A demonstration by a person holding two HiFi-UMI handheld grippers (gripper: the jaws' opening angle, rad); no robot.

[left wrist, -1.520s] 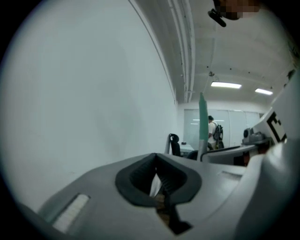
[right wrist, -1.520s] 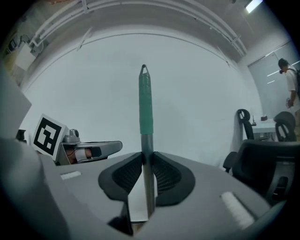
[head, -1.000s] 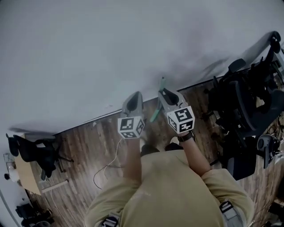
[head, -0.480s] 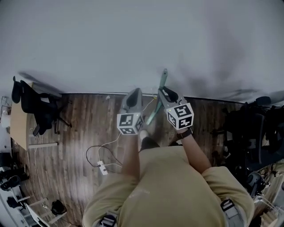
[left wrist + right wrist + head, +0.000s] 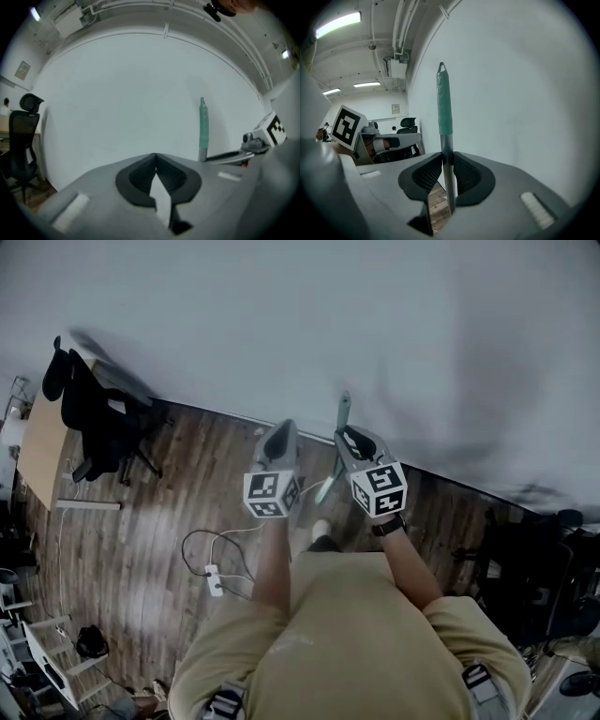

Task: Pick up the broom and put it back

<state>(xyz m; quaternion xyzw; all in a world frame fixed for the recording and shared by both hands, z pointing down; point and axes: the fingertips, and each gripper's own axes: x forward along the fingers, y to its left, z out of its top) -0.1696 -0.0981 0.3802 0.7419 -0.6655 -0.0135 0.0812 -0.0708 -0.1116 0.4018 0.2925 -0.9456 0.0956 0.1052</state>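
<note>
Jaws on the right gripper [image 5: 447, 159] clamp one broom [image 5: 444, 103] (green-gripped); left gripper [image 5: 155, 159] pinched shut, empty.

I'm looking at a dark wood-plank floor [image 5: 141, 521] meeting a plain white wall [image 5: 281, 315], with a black office chair [image 5: 94, 413] beside a pale wooden tabletop [image 5: 39, 442] at the left. A white power strip [image 5: 215, 579] lies on the planks. The dark cluster [image 5: 530, 577] at the right edge is probably more chairs, too murky to be sure.

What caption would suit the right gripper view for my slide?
Right gripper with its jaws shut on the broom, facing a white wall.
</note>
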